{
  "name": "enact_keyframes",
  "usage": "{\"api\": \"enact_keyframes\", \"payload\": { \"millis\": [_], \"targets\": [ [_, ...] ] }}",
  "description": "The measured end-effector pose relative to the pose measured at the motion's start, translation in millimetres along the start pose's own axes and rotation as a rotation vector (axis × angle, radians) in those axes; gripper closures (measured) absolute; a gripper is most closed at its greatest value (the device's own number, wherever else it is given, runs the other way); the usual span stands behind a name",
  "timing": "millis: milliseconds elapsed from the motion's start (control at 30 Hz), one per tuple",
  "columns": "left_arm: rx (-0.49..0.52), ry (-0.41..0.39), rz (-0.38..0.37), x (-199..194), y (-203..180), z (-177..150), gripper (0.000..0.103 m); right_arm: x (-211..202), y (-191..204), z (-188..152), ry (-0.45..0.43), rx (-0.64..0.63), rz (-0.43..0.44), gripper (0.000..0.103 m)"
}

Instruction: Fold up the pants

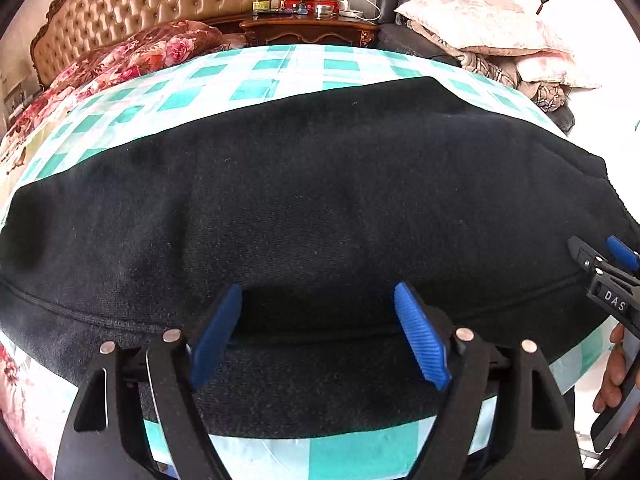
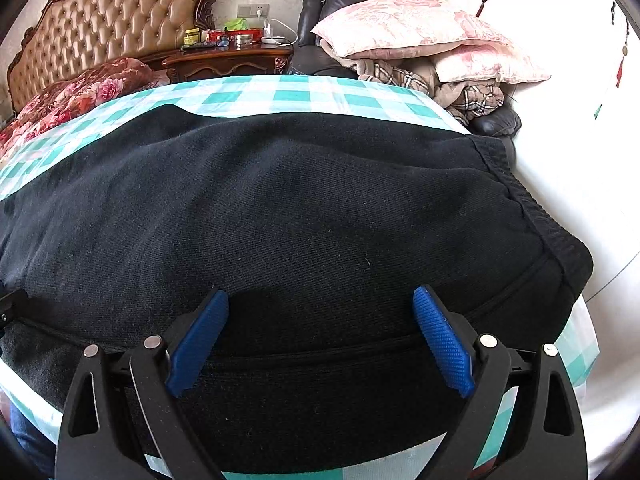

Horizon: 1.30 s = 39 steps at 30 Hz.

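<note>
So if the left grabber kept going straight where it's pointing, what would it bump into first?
Most likely the black pants: the open left gripper points down at them, nothing between.

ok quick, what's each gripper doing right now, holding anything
left gripper: open, holding nothing, over the black pants
right gripper: open, holding nothing, over the same pants

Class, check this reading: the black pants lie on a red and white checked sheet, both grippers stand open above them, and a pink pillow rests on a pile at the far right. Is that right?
One detail is wrong. The sheet under the black pants is teal and white checked, not red and white, as the right wrist view shows. The left gripper and right gripper do stand open above the pants, and the pink pillow rests on the pile.
</note>
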<state>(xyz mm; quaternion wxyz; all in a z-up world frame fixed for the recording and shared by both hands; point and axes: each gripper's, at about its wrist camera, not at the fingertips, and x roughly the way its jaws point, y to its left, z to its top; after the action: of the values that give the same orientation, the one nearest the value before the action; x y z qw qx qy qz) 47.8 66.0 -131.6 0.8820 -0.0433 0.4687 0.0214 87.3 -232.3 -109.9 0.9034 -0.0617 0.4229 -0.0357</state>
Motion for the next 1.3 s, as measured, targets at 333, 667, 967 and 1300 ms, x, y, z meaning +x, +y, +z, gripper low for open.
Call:
{"api": "enact_keyframes", "payload": {
  "millis": [333, 667, 967, 1300],
  "targets": [
    [0.002, -0.010, 0.005, 1, 0, -1, 0.022, -1, 1, -1, 0.000, -0.002, 0.005, 0.012],
    [-0.001, -0.010, 0.015, 2, -2, -1, 0.019, 1, 3, 0, 0.023, -0.004, -0.003, 0.011],
    [-0.026, 0.032, 0.045, 8, -4, 7, 0.013, 1, 4, 2, 0.039, -0.003, -0.005, 0.011],
    [-0.027, 0.023, 0.118, 2, -9, 10, 0.013, 3, 3, 5, 0.055, -0.022, -0.002, 0.011]
  ]
}}
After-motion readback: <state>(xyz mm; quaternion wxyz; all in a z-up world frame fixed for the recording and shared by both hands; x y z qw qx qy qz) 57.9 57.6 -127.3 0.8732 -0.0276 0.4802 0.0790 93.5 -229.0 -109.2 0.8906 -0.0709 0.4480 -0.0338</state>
